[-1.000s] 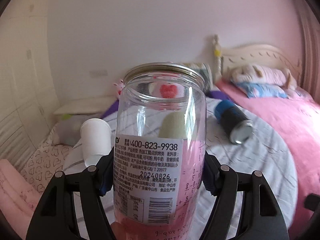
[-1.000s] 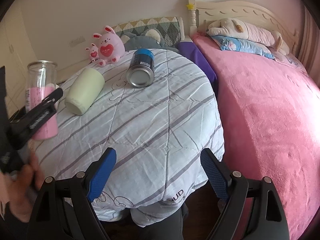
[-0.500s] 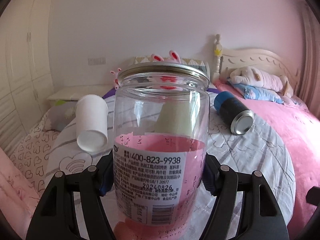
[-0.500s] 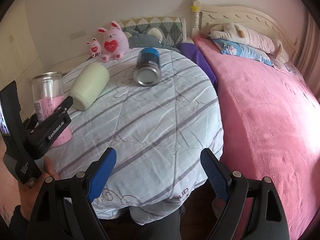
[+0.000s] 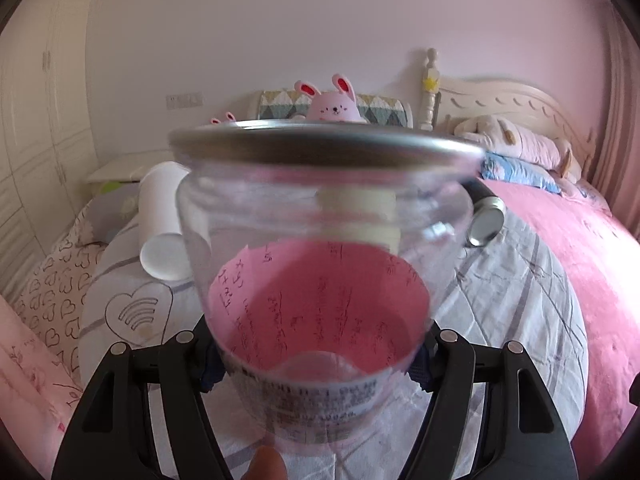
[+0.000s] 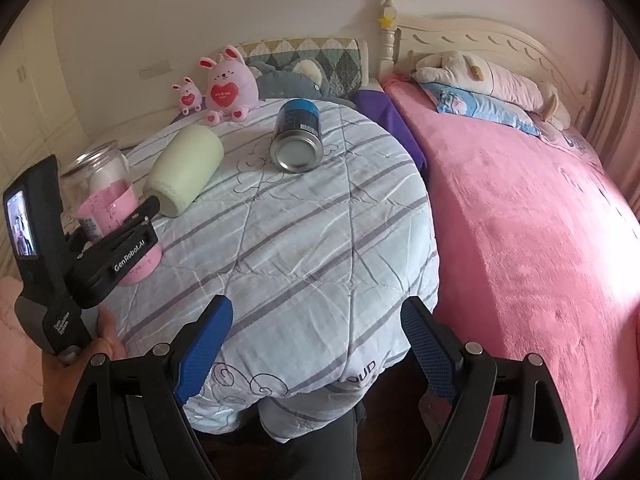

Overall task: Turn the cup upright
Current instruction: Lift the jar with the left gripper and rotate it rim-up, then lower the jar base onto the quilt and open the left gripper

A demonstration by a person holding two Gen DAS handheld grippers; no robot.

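Note:
My left gripper (image 5: pixel 316 356) is shut on a clear plastic jar (image 5: pixel 320 264) with a metal rim and pink paper inside. The jar stands nearly upright, mouth up, tilted a little away. In the right wrist view the jar (image 6: pixel 105 208) rests with its base on the striped quilt-covered table (image 6: pixel 320 248) at the left edge, held by the left gripper (image 6: pixel 120 248). My right gripper (image 6: pixel 316 344) is open and empty, above the table's front edge.
A pale green cup (image 6: pixel 185 170), a blue can (image 6: pixel 297 140) and a white cup (image 5: pixel 162 232) lie on their sides on the table. Pink plush rabbits (image 6: pixel 230 84) sit at the back. A pink bed (image 6: pixel 520 220) is at the right.
The left gripper has lowered the jar onto the table and tilted it, so the camera looks over its rim into it. The right gripper has stayed open, shifting only slightly.

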